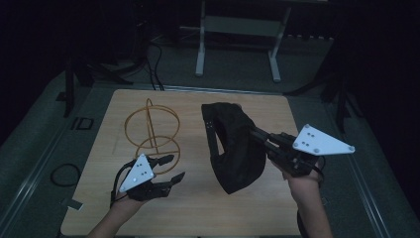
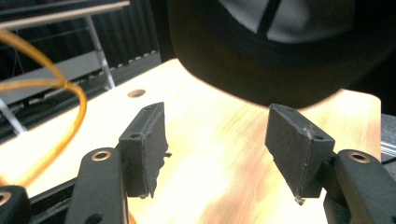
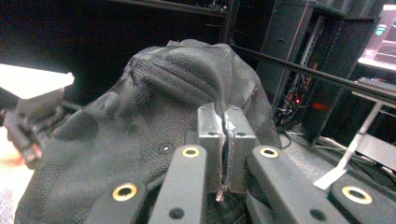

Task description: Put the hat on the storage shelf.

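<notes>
Landmark: the wooden table (image 1: 198,208), one of it, light top, dark room around it.

Left to right:

- One cable loop (image 1: 64,174) on the floor, just off the table's left edge.
- One wire stand (image 1: 151,130) on the table's left half: gold wire, two rings on an upright stem, the larger ring above the smaller. In the left gripper view it shows as an orange wire curve (image 2: 56,93) at the left edge.
- One left gripper (image 1: 171,169) near the table's front-left, just in front of the wire stand, grey plate on top, hand coming in from the bottom. Jaws apart, nothing between the pads (image 2: 144,144); bare table top shows through the gap.
- One black cap (image 1: 233,148), mesh fabric, held up over the table's middle and clear of the top. In the left gripper view its brim (image 2: 261,70) hangs above and beyond the open jaws, not touching them.
- One right gripper (image 1: 258,135) over the table's right half, grey plate on top. Jaws pressed together on the cap's fabric; the right gripper view shows the pads (image 3: 209,135) nipping a fold of it (image 3: 154,107).
- One white frame (image 1: 237,29) on the floor beyond the table's far edge; probably another table's legs, too dim to be sure.
</notes>
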Available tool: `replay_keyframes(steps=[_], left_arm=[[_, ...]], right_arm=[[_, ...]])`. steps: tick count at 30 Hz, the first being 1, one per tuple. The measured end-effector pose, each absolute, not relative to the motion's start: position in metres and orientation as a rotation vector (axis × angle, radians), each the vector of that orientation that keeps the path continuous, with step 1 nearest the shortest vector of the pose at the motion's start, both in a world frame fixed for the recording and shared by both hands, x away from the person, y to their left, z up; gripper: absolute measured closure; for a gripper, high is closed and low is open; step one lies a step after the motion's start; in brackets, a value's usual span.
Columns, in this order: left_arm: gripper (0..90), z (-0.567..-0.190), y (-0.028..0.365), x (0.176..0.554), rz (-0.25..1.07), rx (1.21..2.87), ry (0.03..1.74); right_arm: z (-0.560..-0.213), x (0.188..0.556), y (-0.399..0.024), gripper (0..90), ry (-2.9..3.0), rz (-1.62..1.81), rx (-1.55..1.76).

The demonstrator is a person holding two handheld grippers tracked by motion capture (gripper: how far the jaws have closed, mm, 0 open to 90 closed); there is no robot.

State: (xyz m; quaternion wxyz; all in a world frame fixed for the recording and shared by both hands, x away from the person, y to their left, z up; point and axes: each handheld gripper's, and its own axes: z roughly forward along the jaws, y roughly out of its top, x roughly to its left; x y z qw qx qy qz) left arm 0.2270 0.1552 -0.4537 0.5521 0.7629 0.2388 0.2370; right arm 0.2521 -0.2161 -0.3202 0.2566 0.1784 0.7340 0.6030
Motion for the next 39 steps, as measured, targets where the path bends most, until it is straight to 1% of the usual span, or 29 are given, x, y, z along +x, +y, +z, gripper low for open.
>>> replay_keyframes(steps=[3,7,12,14,17,18,19,20,21,22,23,27,34,37,38,39], left_arm=[[36.3,-0.46,0.16,0.225,0.552,1.805,0.589],[30.6,-0.473,0.171,0.222,0.541,1.811,0.641],[27.9,-0.49,0.184,0.216,0.532,1.802,0.701],[24.7,-0.499,0.189,0.213,0.545,1.81,0.732],[17.3,-0.506,0.193,0.211,0.553,1.81,0.768],[17.3,-0.511,0.196,0.209,0.562,1.801,0.787],[14.4,-0.511,0.196,0.209,0.562,1.801,0.787],[14.4,-0.516,0.199,0.209,0.58,1.798,0.813],[4.0,-0.522,0.203,0.208,0.58,1.801,0.848],[2.5,-0.522,0.203,0.208,0.58,1.801,0.848],[2.5,-0.527,0.206,0.207,0.589,1.803,0.878],[2.3,-0.535,0.208,0.204,0.622,1.816,0.895],[2.4,-0.541,0.211,0.203,0.606,1.788,0.907],[2.4,-0.543,0.214,0.203,0.618,1.773,0.919],[2.5,-0.543,0.214,0.203,0.618,1.773,0.919],[2.5,-0.545,0.215,0.203,0.621,1.776,0.921]], right_arm=[[-0.317,0.257,-0.211,87.5,1.983,1.635,0.488],[-0.309,0.269,-0.197,87.5,1.98,1.639,0.488],[-0.302,0.279,-0.186,87.5,1.977,1.638,0.48],[-0.297,0.286,-0.178,87.5,1.974,1.643,0.482],[-0.294,0.291,-0.172,87.5,1.972,1.643,0.483],[-0.292,0.293,-0.169,87.5,1.971,1.638,0.487],[-0.29,0.296,-0.164,87.5,1.976,1.635,0.485],[-0.29,0.296,-0.164,87.5,1.976,1.635,0.485],[-0.287,0.3,-0.156,87.5,1.979,1.622,0.476],[-0.287,0.3,-0.156,87.5,1.979,1.622,0.476],[-0.285,0.304,-0.149,87.5,1.98,1.621,0.476],[-0.283,0.313,-0.136,87.5,1.992,1.62,0.474],[-0.285,0.324,-0.111,87.5,2.032,1.618,0.475],[-0.29,0.331,-0.091,87.5,2.068,1.617,0.469],[-0.29,0.331,-0.091,87.5,2.068,1.617,0.469],[-0.293,0.335,-0.081,87.5,2.09,1.618,0.466]])
